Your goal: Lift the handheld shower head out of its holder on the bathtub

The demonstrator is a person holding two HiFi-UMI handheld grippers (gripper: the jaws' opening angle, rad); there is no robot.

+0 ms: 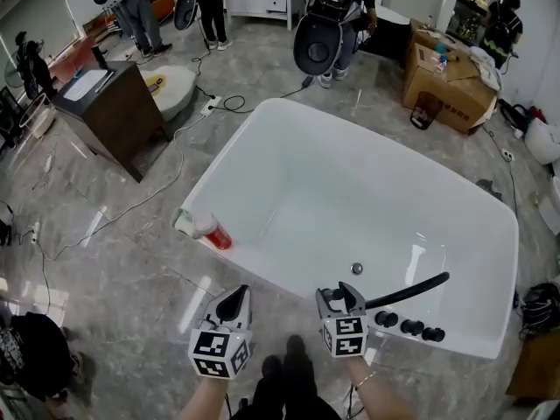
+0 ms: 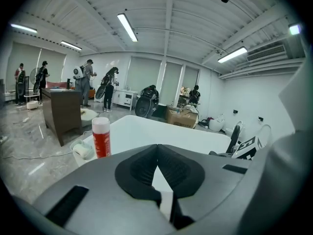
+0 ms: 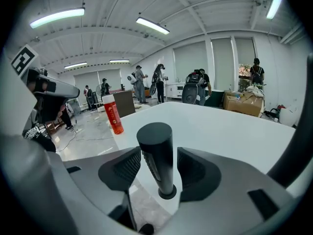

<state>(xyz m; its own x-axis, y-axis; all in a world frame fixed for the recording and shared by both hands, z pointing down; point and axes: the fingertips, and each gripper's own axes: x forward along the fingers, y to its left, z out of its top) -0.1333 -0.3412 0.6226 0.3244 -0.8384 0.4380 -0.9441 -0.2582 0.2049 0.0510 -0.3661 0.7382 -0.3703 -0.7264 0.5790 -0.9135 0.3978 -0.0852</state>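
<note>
The black handheld shower head (image 3: 157, 155) stands upright in its holder on the near rim of the white bathtub (image 1: 229, 157). My right gripper (image 3: 159, 164) is open, one jaw on each side of the handle; a narrow gap shows on the right. In the head view the right gripper (image 1: 341, 294) sits at the tub's near rim, beside a curved black spout (image 1: 411, 289) and three black knobs (image 1: 409, 326). My left gripper (image 1: 234, 303) hovers left of it over the floor, shut and empty, its pads meeting at the tip (image 2: 157, 148).
A red bottle (image 1: 216, 233) and a small white dish (image 1: 185, 224) sit on the tub's left corner. A brown desk (image 1: 109, 103) stands at the left, cardboard boxes (image 1: 446, 77) at the back right. People stand along the far wall. Cables (image 1: 131, 208) trail over the marble floor.
</note>
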